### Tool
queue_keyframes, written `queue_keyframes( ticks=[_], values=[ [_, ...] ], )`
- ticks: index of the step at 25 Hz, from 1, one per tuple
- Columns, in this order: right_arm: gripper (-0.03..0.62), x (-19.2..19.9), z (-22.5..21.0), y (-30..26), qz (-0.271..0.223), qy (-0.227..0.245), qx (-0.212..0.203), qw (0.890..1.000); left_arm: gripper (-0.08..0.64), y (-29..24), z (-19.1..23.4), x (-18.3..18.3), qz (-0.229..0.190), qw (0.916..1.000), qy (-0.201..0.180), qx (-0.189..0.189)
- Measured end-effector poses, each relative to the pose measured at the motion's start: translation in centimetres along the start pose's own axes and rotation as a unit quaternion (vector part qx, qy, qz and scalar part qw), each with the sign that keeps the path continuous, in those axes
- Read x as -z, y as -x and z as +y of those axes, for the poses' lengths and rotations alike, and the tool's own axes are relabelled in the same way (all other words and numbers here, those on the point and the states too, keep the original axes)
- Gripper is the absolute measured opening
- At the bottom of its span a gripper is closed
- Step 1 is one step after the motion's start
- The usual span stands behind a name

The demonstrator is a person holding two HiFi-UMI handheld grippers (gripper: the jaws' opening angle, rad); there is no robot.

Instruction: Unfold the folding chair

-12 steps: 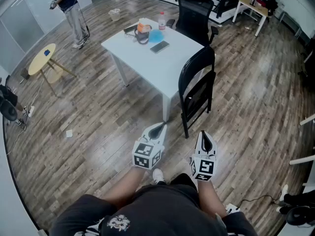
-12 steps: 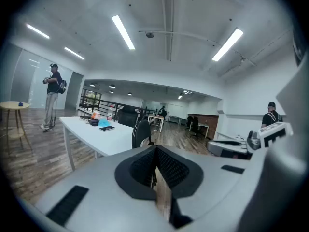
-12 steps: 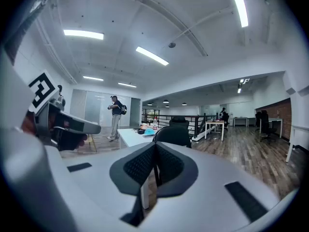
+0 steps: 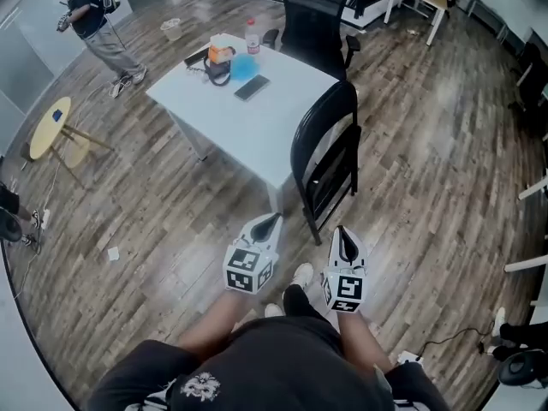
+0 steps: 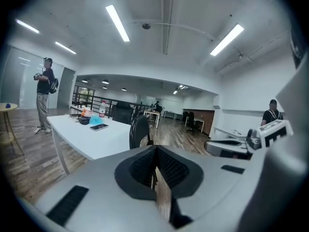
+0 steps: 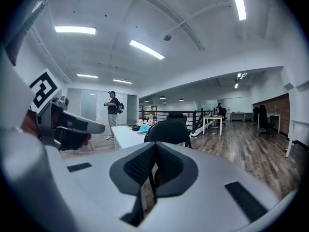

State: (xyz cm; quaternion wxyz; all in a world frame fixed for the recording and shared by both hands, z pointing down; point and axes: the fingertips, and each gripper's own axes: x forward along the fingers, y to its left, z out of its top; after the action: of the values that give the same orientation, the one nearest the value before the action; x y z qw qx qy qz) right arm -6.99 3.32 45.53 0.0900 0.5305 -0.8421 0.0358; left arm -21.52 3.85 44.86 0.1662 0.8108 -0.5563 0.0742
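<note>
The black folding chair (image 4: 330, 157) stands folded flat, leaning against the near right side of the white table (image 4: 282, 118). It also shows as a black backrest in the left gripper view (image 5: 140, 129) and the right gripper view (image 6: 169, 129). My left gripper (image 4: 271, 222) is shut and empty, just short of the chair's near leg. My right gripper (image 4: 344, 236) is shut and empty too, close in front of the chair's lower frame. Neither touches the chair.
On the table lie a phone (image 4: 253, 86), a blue cloth, headphones (image 4: 218, 74) and a bottle (image 4: 253, 34). A black office chair (image 4: 317, 24) stands behind it. A person (image 4: 90, 28) stands far left near a small round yellow table (image 4: 50, 127). Wood floor all round.
The view has moved closer to the chair and table, which now sit lower left in frame. Both grippers stay shut, side by side, and are nearer the chair's legs.
</note>
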Motion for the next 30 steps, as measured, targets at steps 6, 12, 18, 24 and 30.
queue_keyframes(
  ticks=[6, 12, 18, 24, 30],
  values=[
    [0.015, -1.7, -2.8, -7.0, -0.002, 0.000, -0.003, 1.000, 0.003, -6.6, 2.1, -3.0, 0.010, 0.9998, -0.014, -0.004],
    [0.015, -2.3, -4.8, -11.7, 0.003, -0.004, -0.018, 1.000, 0.004, -11.6, 5.8, -5.9, 0.017, 0.9989, -0.019, -0.040],
    [0.015, -2.9, -5.7, -15.2, 0.008, -0.021, -0.012, 1.000, 0.003, -14.8, 7.3, -7.6, 0.037, 0.9976, -0.033, -0.049],
    [0.015, -3.2, -6.5, -19.0, 0.014, -0.027, -0.004, 1.000, 0.004, -18.1, 7.9, -10.0, 0.005, 0.9993, -0.033, -0.017],
    [0.015, -3.0, -7.6, -23.8, 0.035, -0.031, 0.030, 0.998, 0.005, -23.3, 10.8, -11.5, 0.030, 0.9985, -0.045, -0.003]
  ],
)
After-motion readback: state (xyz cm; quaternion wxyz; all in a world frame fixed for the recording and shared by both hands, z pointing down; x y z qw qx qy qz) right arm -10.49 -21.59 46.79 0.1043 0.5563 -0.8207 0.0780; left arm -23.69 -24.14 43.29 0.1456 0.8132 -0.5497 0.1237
